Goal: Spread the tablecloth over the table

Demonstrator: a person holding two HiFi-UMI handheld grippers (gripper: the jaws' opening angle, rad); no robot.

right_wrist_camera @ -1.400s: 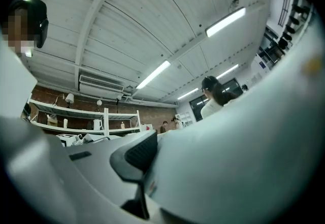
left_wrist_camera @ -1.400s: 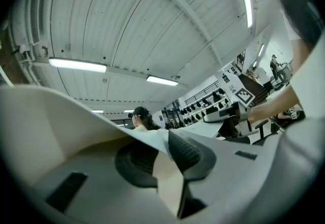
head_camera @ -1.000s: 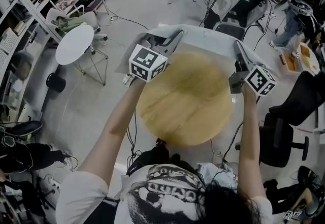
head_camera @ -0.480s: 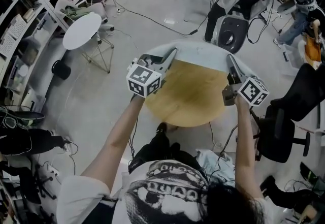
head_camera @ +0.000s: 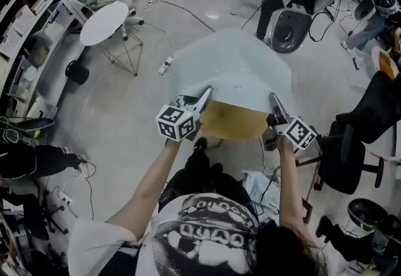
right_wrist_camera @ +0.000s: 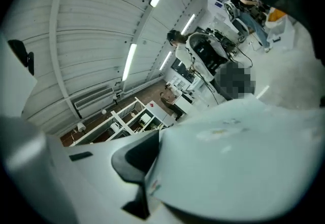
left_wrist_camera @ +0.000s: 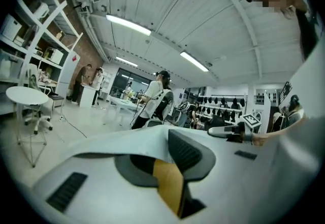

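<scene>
the tablecloth (head_camera: pixel 235 77) is a pale blue-grey sheet, thin and kind of matte, more like a plasticky or paper cover than woven fabric. it lies over most of the round table (head_camera: pixel 233 123). the far side drapes down past the rim in soft angular folds, and the middle lies fairly flat with a couple of faint marks on it. only a curved strip of the top shows along the near edge, warm yellow-brown wood with visible grain.

the near edge of the cloth is stretched between the two claws. the left gripper (head_camera: pixel 202 97) is pinching the near left corner. in the left gripper view the sheet (left_wrist_camera: pixel 127 139) runs in between the smooth white jaws with their dark ribbed pads. the right gripper (head_camera: pixel 274 101) has the near right corner, and its jaws are closing with the cloth edge (right_wrist_camera: pixel 238 157) tucked between them, so it's clamped too. both grippers point away from the person, roughly level. each has its cube with black-and-white square markers on the back end, one on the left (head_camera: pixel 176 123) and one on the right (head_camera: pixel 299 133).

around it there's a glossy grey floor, a small white round side table (head_camera: pixel 104 22) on thin wire legs off to the left, and a black office chair (head_camera: pixel 351 156) on the right.
</scene>
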